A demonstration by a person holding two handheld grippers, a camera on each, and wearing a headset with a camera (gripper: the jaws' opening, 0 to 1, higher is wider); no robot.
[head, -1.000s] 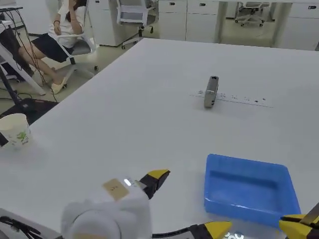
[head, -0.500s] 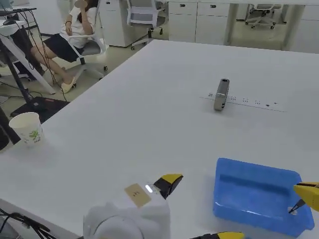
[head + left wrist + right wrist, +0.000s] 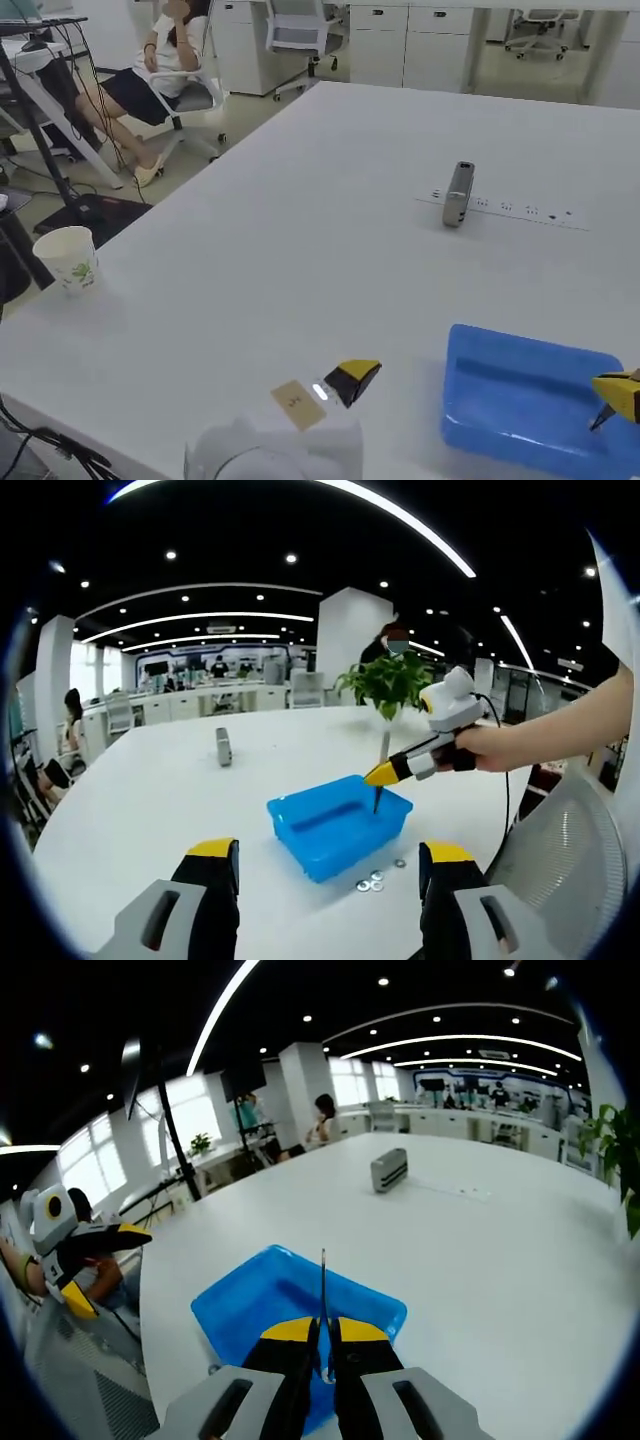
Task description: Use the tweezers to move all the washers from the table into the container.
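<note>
Just off the near wall of the blue container [image 3: 322, 857], in the left gripper view, a few small washers [image 3: 372, 882] lie loose on the white table [image 3: 150, 800], close together and near the left gripper's right-hand jaw. The tweezers [image 3: 323, 1285] are pinched between the right gripper's [image 3: 322, 1332] yellow-tipped jaws, which are pressed together on them. The thin legs run forward over the container's open tray. From the left gripper view the tweezer tips point down inside the container near its far corner. Whether they carry a washer is too small to tell. A hand [image 3: 482, 748] grips the right gripper's handle.

The left gripper [image 3: 328, 858] hangs low over the table edge with its jaws spread wide and nothing between them, the container framed in the gap.

Further along the table a grey block-shaped device [image 3: 458, 193] stands alone, with a row of small dark marks beside it. A paper cup [image 3: 68, 258] stands off the table's left side. The tabletop is smooth, matt white and very broad.

Around it is an open office with white cabinets, swivel chairs, long ceiling light strips and a potted plant [image 3: 388, 683]. A person sits in a chair [image 3: 165, 60] beyond the table's far left corner.
</note>
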